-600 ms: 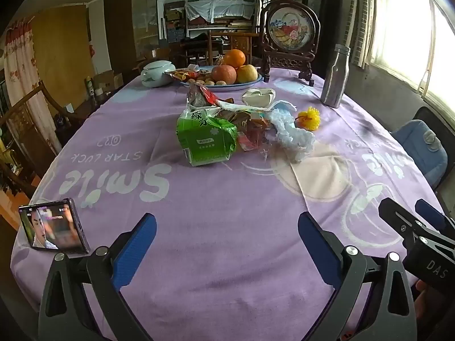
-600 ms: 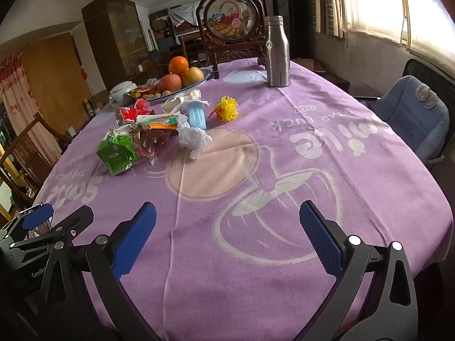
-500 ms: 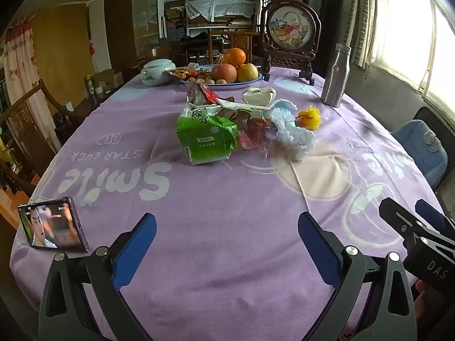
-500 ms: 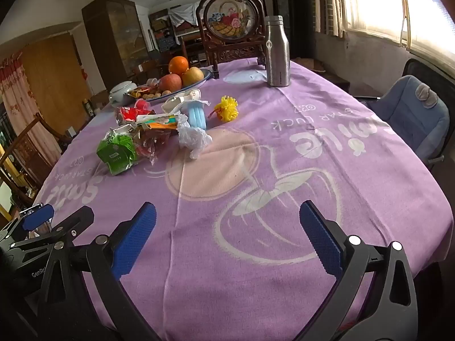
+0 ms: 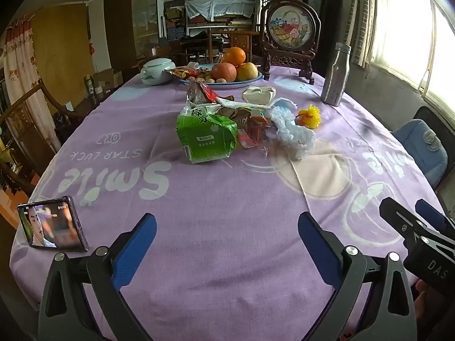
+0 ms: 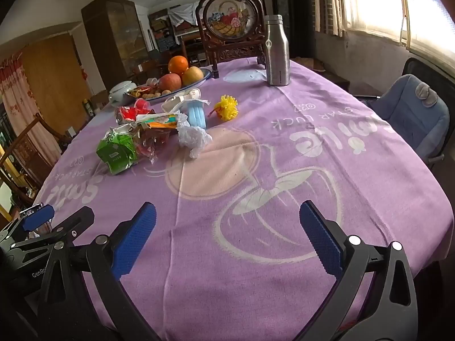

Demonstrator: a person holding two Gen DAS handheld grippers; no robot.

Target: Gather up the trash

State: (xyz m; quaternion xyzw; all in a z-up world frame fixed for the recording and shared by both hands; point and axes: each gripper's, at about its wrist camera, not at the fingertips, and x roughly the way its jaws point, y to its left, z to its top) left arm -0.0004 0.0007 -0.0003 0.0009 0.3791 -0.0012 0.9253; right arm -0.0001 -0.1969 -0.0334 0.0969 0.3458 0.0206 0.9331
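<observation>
meanwhile fruit fills the blue plate [image 5: 247, 81]; both grippers' jaws gape wide, empty.

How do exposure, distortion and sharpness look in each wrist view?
Left wrist: window at right blown out, fisheye bends the purple tablecloth, green crumpled packet sharp. Right wrist: the window overexposed likewise, steel bottle crisp, dark vignetted corners.
</observation>
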